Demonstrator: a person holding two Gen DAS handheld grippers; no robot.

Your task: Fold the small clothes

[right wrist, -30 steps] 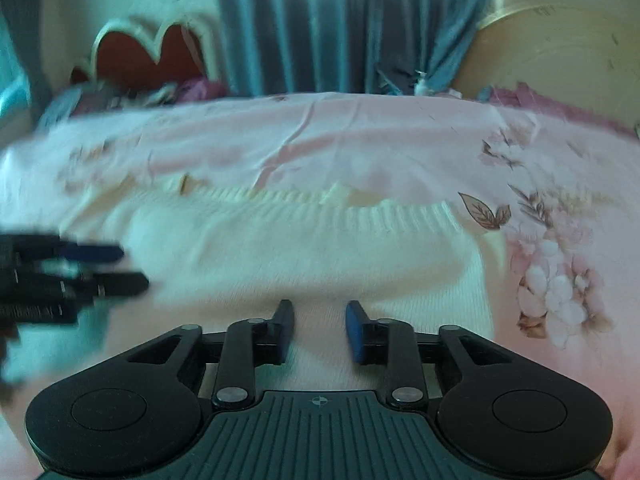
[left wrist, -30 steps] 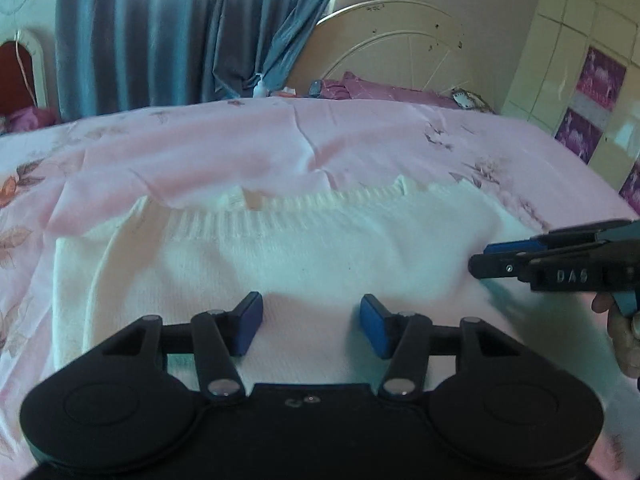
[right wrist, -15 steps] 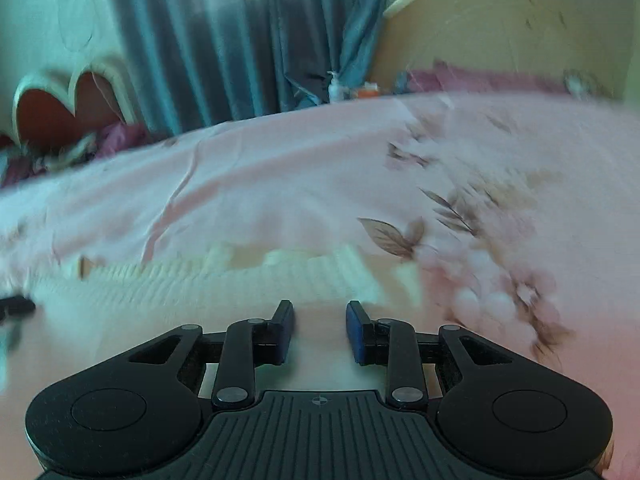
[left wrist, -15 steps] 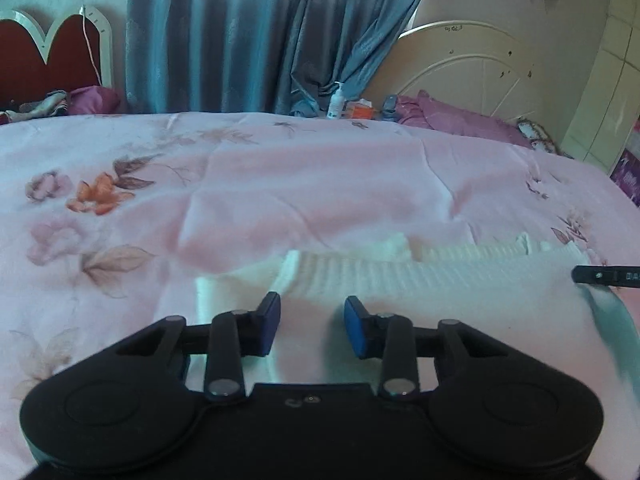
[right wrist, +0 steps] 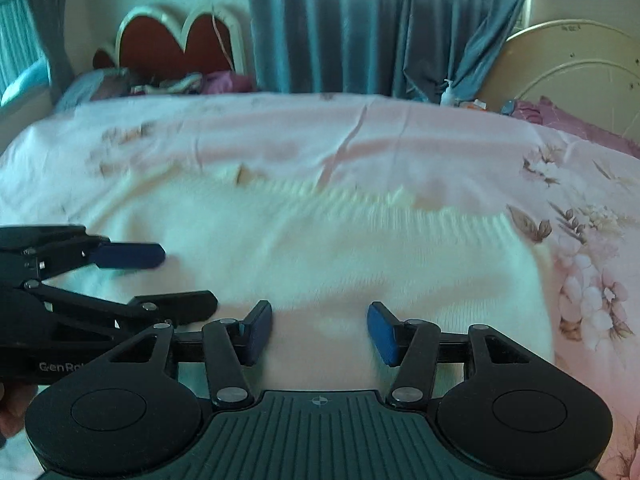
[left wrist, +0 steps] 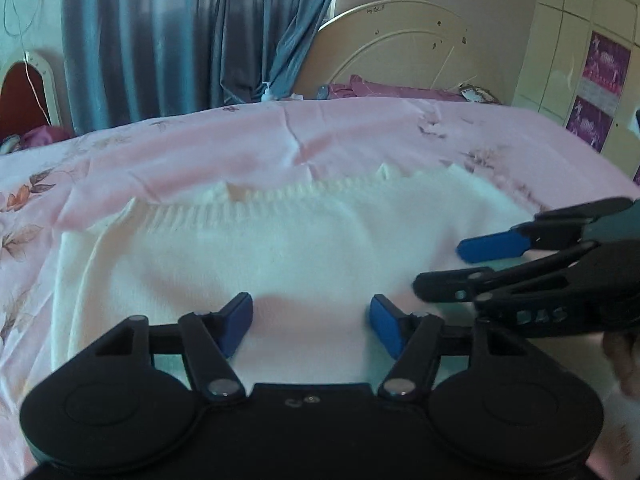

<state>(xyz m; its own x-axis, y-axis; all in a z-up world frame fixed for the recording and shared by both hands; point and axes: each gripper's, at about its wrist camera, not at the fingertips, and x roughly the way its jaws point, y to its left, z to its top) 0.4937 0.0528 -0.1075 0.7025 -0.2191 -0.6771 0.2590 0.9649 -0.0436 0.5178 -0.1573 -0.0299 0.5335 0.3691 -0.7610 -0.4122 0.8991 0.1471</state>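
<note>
A white knitted sweater (left wrist: 280, 248) lies flat on the pink bedspread (left wrist: 240, 152), ribbed hem toward the far side. It also shows in the right wrist view (right wrist: 340, 256). My left gripper (left wrist: 311, 322) is open and empty, its blue pads just above the sweater's near edge. My right gripper (right wrist: 319, 330) is open and empty over the near edge too. Each gripper shows in the other's view: the right one (left wrist: 460, 268) at the right, the left one (right wrist: 176, 280) at the left, both open.
The pink floral bedspread (right wrist: 360, 136) runs on all sides of the sweater. Blue curtains (left wrist: 168, 40), a cream round headboard (left wrist: 400, 40) and purple pillows (left wrist: 392, 90) stand at the back. A red heart-shaped headboard (right wrist: 176, 44) is at the far left.
Both grippers have swung back from the sweater's outer corners toward its middle and opened wide. They now sit close beside each other at the near edge.
</note>
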